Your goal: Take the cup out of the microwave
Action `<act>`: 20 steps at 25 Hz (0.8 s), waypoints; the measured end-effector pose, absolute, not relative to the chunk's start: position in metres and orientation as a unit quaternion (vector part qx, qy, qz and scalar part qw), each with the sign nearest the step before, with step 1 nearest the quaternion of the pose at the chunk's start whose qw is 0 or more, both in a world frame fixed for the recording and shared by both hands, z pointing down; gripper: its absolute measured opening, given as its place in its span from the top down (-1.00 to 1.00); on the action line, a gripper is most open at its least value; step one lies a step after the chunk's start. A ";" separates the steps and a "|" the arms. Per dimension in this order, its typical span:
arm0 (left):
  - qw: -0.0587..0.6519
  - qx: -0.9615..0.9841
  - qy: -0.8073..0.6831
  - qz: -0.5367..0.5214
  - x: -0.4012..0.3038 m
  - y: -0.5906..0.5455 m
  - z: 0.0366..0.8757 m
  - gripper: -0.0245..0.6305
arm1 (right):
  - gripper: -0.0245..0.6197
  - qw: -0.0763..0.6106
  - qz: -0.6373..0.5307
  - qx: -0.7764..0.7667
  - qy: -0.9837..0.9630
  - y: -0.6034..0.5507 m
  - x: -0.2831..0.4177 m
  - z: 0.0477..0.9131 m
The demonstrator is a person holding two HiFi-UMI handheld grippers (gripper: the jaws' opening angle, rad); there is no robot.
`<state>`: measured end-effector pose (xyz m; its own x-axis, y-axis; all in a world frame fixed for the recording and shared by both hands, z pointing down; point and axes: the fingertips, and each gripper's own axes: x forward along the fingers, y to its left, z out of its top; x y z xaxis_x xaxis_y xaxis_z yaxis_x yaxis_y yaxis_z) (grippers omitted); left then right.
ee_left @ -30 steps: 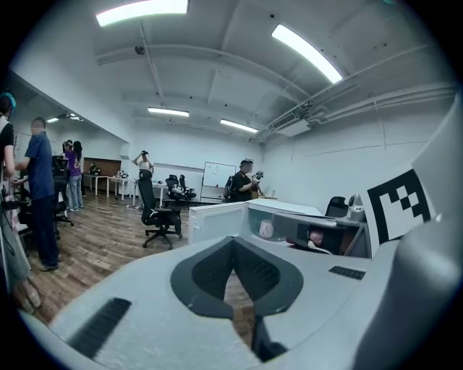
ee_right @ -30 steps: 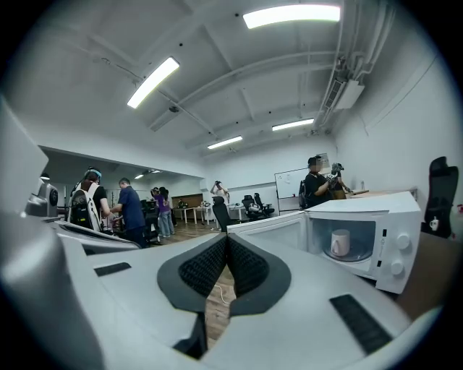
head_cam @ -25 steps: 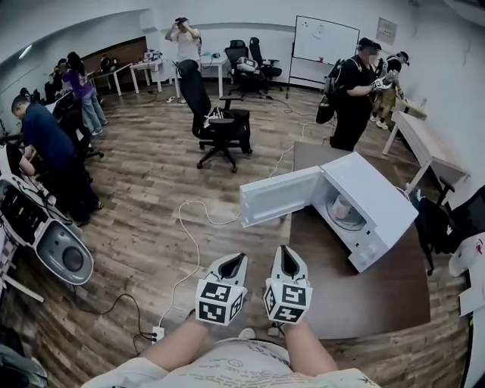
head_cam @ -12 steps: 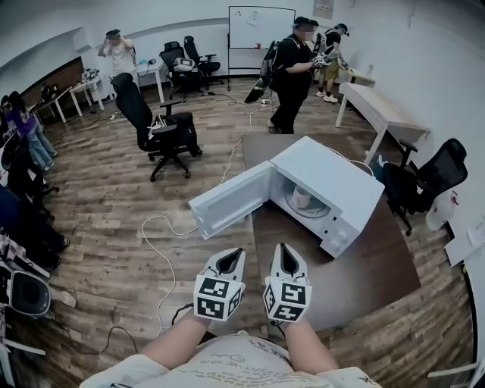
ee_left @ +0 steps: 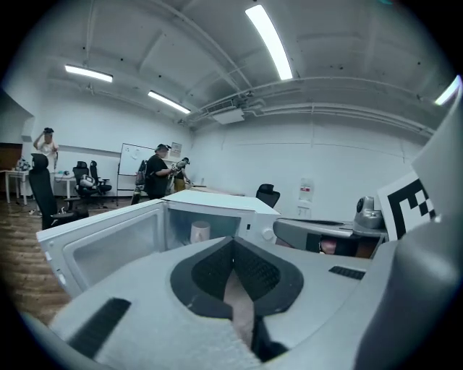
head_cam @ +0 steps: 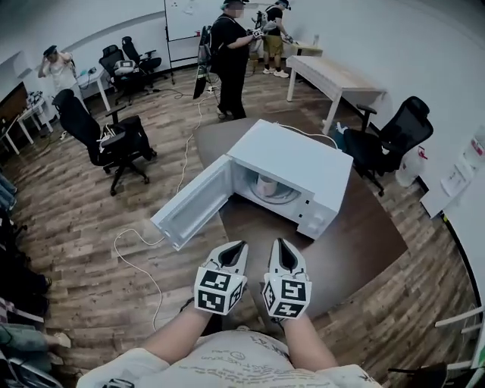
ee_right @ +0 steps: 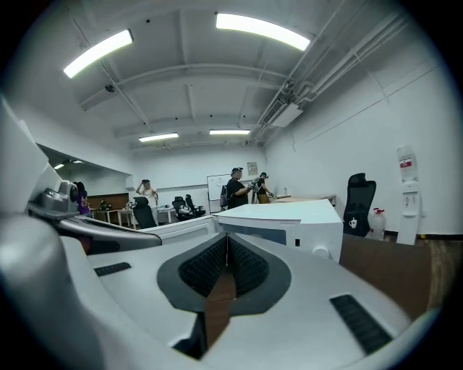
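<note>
Cup (head_cam: pixel 264 184): inside the open microwave (head_cam: pixel 295 159) mid-desk (head_cam: pixel 364 250), its top partly hidden under the cavity's upper edge. Your left hand-held gripper (head_cam: pixel 239 245) and right hand-held gripper (head_cam: pixel 281 242): jaws pressed together, nothing between them, by the desk's near edge.

No words or numbers could be read. The marker cubes (head_cam: pixel 219 290) carried only black-and-white square patterns. The wall sheets (head_cam: pixel 453 182) and the whiteboard (head_cam: pixel 182 15) showed marks too small to read.
</note>
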<state>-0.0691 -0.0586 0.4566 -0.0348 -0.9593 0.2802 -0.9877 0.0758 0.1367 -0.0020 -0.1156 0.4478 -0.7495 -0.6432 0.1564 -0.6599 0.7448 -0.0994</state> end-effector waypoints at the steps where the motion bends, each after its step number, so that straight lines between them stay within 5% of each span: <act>1: 0.150 0.688 -0.709 0.050 -0.071 -0.066 0.457 0.89 | 0.87 0.056 0.077 0.361 -0.928 -0.120 -0.003 0.449; 20: 0.135 0.752 -0.640 0.083 -0.159 -0.191 0.474 0.88 | 0.87 0.078 0.107 0.497 -0.858 -0.172 -0.006 0.458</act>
<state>-0.1591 -0.1910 0.4741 0.1663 -0.9398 0.2985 -0.9849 -0.1436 0.0964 -0.0056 -0.1717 0.4579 -0.4944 -0.8356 0.2393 -0.8688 0.4837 -0.1057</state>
